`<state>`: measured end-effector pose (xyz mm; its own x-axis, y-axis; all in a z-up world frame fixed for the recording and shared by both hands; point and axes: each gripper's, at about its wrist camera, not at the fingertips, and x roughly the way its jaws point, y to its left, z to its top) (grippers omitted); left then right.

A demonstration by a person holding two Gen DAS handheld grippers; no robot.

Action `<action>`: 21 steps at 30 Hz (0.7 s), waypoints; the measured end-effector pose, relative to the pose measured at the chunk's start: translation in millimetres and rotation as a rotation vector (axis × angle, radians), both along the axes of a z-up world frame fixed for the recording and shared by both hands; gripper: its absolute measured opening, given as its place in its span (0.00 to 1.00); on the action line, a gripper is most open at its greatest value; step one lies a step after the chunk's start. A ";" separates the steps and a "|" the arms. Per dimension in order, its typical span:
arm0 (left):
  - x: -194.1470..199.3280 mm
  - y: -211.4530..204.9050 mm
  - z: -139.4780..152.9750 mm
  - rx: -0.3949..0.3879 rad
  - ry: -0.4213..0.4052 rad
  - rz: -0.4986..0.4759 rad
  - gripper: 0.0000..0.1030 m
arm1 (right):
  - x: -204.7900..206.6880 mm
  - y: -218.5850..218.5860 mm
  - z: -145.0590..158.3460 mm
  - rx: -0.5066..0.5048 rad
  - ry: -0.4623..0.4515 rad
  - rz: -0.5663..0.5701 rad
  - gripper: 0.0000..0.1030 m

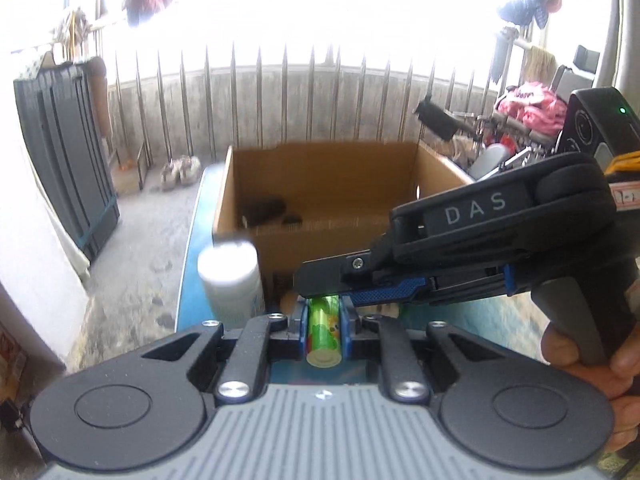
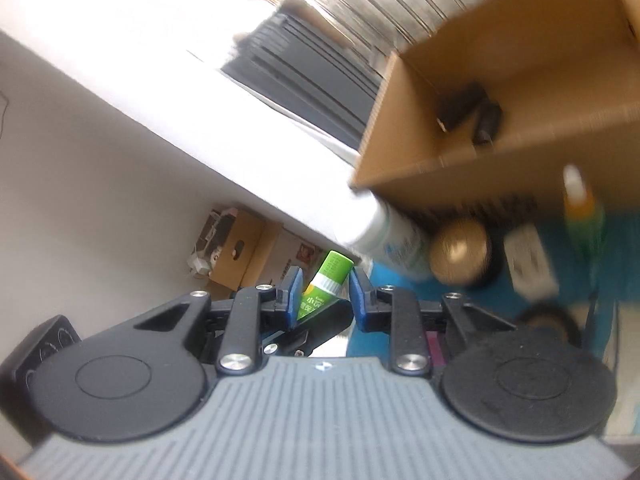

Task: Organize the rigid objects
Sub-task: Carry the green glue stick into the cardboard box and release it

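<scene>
One green glue stick (image 1: 324, 330) is pinched between the blue pads of the left gripper (image 1: 324, 322), jaws pressed tight on its body, base end toward the camera, tube lying along the fingers. The right gripper (image 1: 340, 286) is seen crossing in from the right just over the stick's far end, held by a hand (image 1: 600, 364) at the frame edge. In the right wrist view the same stick (image 2: 325, 284) sits tilted between the right gripper's (image 2: 323, 294) pads, cap end up; a gap is visible on each side, so the jaws are spread slightly with no pinch shown. One white cylindrical bottle (image 1: 232, 280) stands just left of the stick on the blue table surface (image 1: 192, 280), touching or nearly touching the box front. In the right view, blurred, one gold round item (image 2: 460, 252), one white flat item (image 2: 528, 264) and one green-orange bottle (image 2: 584, 216) are counted beside the box. One open cardboard box (image 1: 320, 176) sits beyond, with two dark objects (image 1: 266, 210) inside near its left rear corner; identity cannot be told. Farther back, a metal railing (image 1: 280, 92) and one dark cabinet (image 1: 64, 152) are seen.
</scene>
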<state>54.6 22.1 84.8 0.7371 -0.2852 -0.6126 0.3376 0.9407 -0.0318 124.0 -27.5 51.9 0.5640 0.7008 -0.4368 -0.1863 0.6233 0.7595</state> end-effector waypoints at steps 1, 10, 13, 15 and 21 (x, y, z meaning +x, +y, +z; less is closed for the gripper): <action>7.3 -2.3 7.2 -0.005 -0.008 0.003 0.16 | 6.4 -3.0 9.5 -0.013 -0.020 0.005 0.24; 118.6 -17.9 36.6 -0.044 0.098 0.026 0.16 | 123.7 -30.5 41.2 -0.097 0.034 0.054 0.23; 164.7 -19.9 24.8 -0.032 0.185 0.056 0.16 | 172.9 -36.5 28.0 -0.101 0.127 0.080 0.21; 191.2 -24.2 14.0 -0.008 0.240 0.077 0.16 | 199.9 -38.5 15.8 -0.113 0.172 0.090 0.21; 251.3 -28.3 -18.8 0.036 0.404 0.145 0.16 | 251.5 -41.3 -27.6 -0.124 0.298 0.127 0.19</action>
